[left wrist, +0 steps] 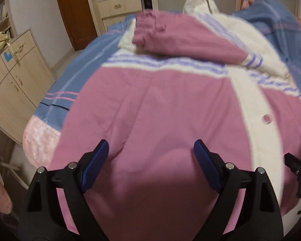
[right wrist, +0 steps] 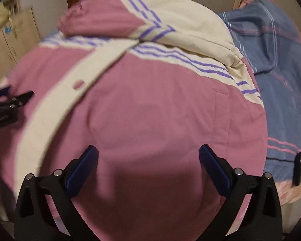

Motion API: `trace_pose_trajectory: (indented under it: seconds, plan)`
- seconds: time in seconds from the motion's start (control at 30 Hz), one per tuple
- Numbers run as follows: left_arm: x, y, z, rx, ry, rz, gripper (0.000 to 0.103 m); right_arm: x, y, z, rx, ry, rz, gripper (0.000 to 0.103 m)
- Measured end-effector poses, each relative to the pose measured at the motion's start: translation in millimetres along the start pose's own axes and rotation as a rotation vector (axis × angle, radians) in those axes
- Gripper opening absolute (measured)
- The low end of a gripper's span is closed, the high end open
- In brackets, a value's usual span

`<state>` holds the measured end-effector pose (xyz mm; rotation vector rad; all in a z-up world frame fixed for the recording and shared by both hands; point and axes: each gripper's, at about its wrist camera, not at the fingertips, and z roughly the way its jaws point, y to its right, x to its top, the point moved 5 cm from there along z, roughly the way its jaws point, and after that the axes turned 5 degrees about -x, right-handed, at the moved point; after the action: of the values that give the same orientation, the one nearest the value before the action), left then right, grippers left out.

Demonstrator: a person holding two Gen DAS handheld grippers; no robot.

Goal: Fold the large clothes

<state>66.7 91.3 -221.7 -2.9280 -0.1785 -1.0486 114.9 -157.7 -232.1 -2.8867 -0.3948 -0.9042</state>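
Jacket: the pink-and-cream jacket [left wrist: 150, 104] lies spread on the blue striped bedspread [left wrist: 56, 98], its long axis running from 6 to 12 o'clock, hood far.
Sleeve: pink sleeve [left wrist: 170, 40] folded across at 12 o'clock.
Placket: cream button placket [right wrist: 56, 104] lies between both tongs.
Left gripper [left wrist: 151, 148]: spread wide, empty, over the near hem.
Right gripper [right wrist: 148, 153]: spread wide, empty, equally near.

Home bedroom, bed [left wrist: 56, 102], wooden cabinets [left wrist: 14, 84]

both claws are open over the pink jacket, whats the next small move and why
Probably lower both and pinch the near hem: the left claw and right claw hang open, holding nothing, over the flat pink jacket whose sleeve already lies folded across.
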Motion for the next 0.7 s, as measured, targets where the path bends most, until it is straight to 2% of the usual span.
trace_pose_trajectory:
  seconds: [0.07, 0.17, 0.23, 0.27, 0.33, 0.4, 0.47, 0.53, 0.57, 0.63, 0.67, 0.7]
  plan:
    - [9.2, 1.5, -24.2, -0.050, 0.061, 0.011, 0.089, 17.8, 12.1, -19.0, -0.007, 0.062, 0.026, 0.102]
    - [21.3, 5.9, -45.2, -0.050, 0.126, 0.036, 0.091, 46.8, 23.3, -24.0, -0.033, 0.104, 0.030, 0.102]
    - [41.0, 12.0, -48.2, -0.125, 0.158, 0.045, 0.091, 74.1, 28.5, -19.2, -0.027, 0.120, 0.035, 0.102]
    - [53.8, 15.9, -46.1, -0.158, 0.157, 0.044, 0.091, 83.2, 26.8, -19.3, -0.005, 0.132, 0.034, 0.102]
    - [86.1, 25.4, -42.0, -0.225, 0.165, 0.039, 0.091, 123.7, 29.6, -11.5, 0.057, 0.168, 0.023, 0.102]
    - [116.8, 38.3, -38.4, -0.295, 0.187, 0.051, 0.095, 161.7, 43.9, -3.5, 0.024, 0.203, 0.057, 0.102]
    - [148.4, 50.2, -24.2, -0.317, 0.209, 0.081, 0.097, 190.8, 58.9, 14.0, 0.022, 0.171, 0.104, 0.102]
    - [179.2, 60.2, 0.2, -0.295, 0.211, 0.100, 0.097, 215.3, 71.5, 44.2, 0.024, 0.148, 0.145, 0.102]
    - [192.9, 63.7, 15.8, -0.270, 0.202, 0.112, 0.098, 220.0, 73.6, 68.4, 0.004, 0.092, 0.136, 0.102]
    - [215.8, 62.9, 66.4, -0.185, 0.133, 0.106, 0.098, 209.6, 73.7, 126.2, -0.113, -0.106, 0.059, 0.102]
    - [222.2, 57.3, 97.7, -0.116, 0.077, 0.080, 0.098, 200.7, 72.4, 151.2, -0.125, -0.186, 0.009, 0.102]
    - [224.6, 51.4, 122.0, -0.083, 0.019, 0.059, 0.098, 196.9, 72.6, 157.3, -0.106, -0.196, 0.001, 0.102]
